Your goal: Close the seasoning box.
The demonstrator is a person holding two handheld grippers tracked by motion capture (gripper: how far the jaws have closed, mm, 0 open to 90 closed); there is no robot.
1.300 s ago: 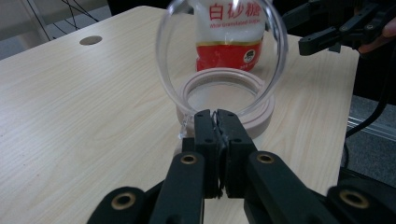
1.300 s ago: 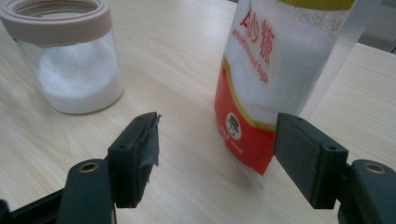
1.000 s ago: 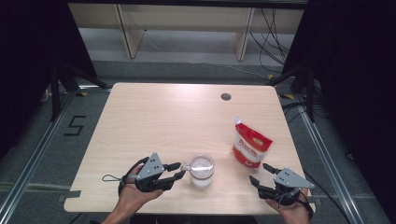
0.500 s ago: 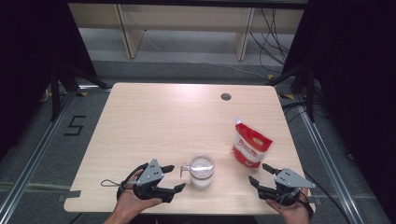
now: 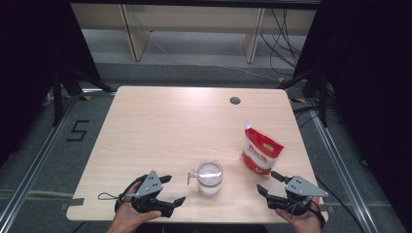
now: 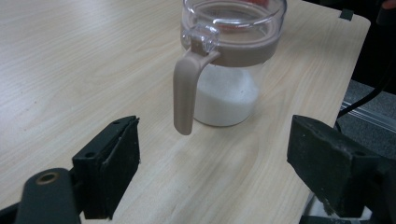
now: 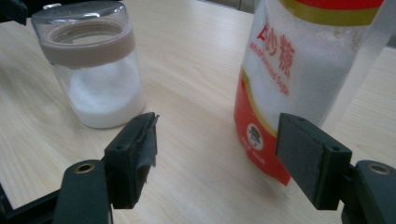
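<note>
A lab: black curtains (image 5: 29, 58), floor rails (image 5: 34, 160), trailing cables (image 5: 286, 29).

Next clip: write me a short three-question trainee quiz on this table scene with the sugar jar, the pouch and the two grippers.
1. True or false: the left gripper is clamped on the jar's handle.
2. Multiple choice: what is in the glass jar? A) a white granular fill in its lower part B) dark liquid to the brim C) nothing
3. Short answer: what stands upright ahead of the right gripper?

Key
1. False. Its jaws have just been opening, stand wide, and the handle is ahead of them, untouched.
2. A.
3. The red and white sugar pouch, on the table; the open jaws do not touch it.
</note>
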